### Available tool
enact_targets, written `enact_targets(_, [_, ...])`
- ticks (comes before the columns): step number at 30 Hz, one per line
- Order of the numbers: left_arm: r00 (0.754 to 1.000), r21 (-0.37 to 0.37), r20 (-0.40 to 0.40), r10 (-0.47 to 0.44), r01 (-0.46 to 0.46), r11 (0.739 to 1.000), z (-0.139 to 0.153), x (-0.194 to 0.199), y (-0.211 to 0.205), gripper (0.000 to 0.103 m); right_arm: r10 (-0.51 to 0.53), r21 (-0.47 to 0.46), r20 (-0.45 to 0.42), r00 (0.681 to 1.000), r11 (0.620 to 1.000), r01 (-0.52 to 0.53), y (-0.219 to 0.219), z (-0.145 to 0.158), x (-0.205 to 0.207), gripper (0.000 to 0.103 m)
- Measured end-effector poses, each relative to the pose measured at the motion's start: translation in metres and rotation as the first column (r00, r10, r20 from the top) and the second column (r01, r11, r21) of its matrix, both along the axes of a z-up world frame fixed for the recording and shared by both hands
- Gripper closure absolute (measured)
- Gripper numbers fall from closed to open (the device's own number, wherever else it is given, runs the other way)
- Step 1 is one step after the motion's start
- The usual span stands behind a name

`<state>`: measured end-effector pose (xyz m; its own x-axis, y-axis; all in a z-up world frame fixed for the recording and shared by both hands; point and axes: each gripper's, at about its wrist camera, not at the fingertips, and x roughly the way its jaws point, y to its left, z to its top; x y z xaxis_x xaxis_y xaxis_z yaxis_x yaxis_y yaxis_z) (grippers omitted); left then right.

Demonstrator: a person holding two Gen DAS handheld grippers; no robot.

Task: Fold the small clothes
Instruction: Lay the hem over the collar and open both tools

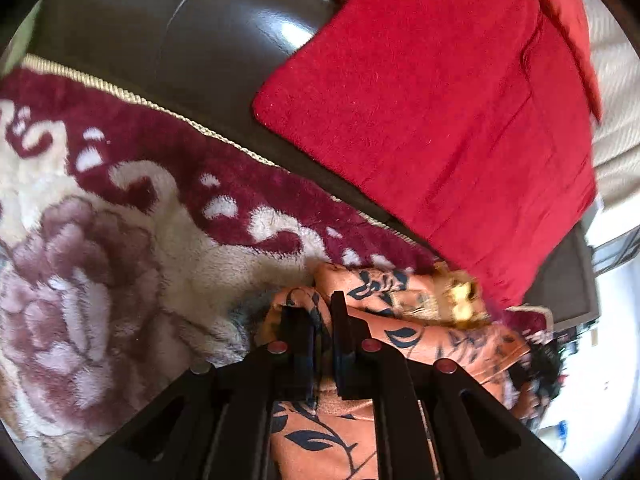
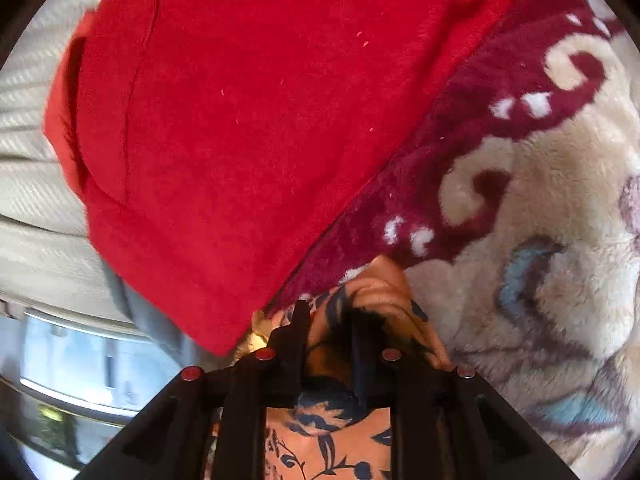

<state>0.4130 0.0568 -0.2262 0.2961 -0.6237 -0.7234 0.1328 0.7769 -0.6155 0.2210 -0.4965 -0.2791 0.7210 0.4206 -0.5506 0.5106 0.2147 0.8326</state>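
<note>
An orange garment with a dark blue leaf print [image 1: 420, 336] lies bunched on a plush blanket. My left gripper [image 1: 318, 312] is shut on a fold of it, and the cloth runs back under the fingers. In the right wrist view the same orange garment [image 2: 384, 292] humps up between and over the fingertips of my right gripper [image 2: 330, 320]. The jaws stand a little apart and the gap is filled with gathered cloth. A blurred yellowish patch [image 1: 460, 300] sits on the garment near its far edge.
A folded red cloth [image 1: 440, 120] [image 2: 248, 120] lies just beyond the garment, partly on the maroon and cream flowered blanket [image 1: 120, 240] [image 2: 552, 184]. A dark glossy cushion [image 1: 208, 40] sits behind it. Cream ribbed fabric [image 2: 28, 148] lies at the left.
</note>
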Motion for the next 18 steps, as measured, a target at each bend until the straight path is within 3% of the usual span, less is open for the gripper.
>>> enact_targets(2, [1.0,-0.047,0.02,0.012,-0.011,0.999,0.008,-0.005,0.007,0.094,-0.012,-0.026,0.047,0.999,1.0,0.013,-0.003,0.009,-0.011,0.077])
enact_targets(4, [0.997,-0.102,0.069,0.029,-0.022,0.995,0.025,-0.013,0.014,0.078,-0.004,-0.102,0.07,0.998,0.995,0.011,-0.001,0.028,-0.02,0.07])
enact_targets(5, [0.994,-0.123,0.102,0.051,-0.038,0.992,0.034,-0.018,0.018,0.071,-0.001,-0.137,0.079,0.997,0.99,0.012,-0.001,0.037,-0.025,0.047])
enact_targets(7, [0.98,-0.136,0.163,0.115,-0.093,0.986,0.049,-0.03,0.026,0.036,-0.02,-0.224,0.102,0.995,0.974,0.042,0.005,0.059,-0.039,0.02])
enact_targets(9, [0.947,-0.108,0.242,0.212,-0.19,0.976,0.065,-0.048,0.034,0.024,-0.013,-0.312,0.145,0.989,0.948,0.058,0.015,0.082,-0.053,0.02])
enact_targets(10, [0.936,-0.083,0.262,0.235,-0.221,0.972,0.07,-0.057,0.035,0.024,0.023,-0.336,0.138,0.99,0.941,0.025,0.023,0.09,-0.056,0.02])
enact_targets(14, [0.951,0.093,0.257,0.173,-0.202,0.975,0.07,-0.106,0.015,0.024,0.136,-0.42,0.072,0.988,0.903,-0.093,0.059,0.103,-0.066,0.027])
enact_targets(18, [0.96,0.052,0.269,0.074,-0.091,0.995,0.058,-0.178,-0.005,0.024,0.198,-0.394,0.059,0.978,0.905,-0.159,0.086,0.096,-0.098,0.029])
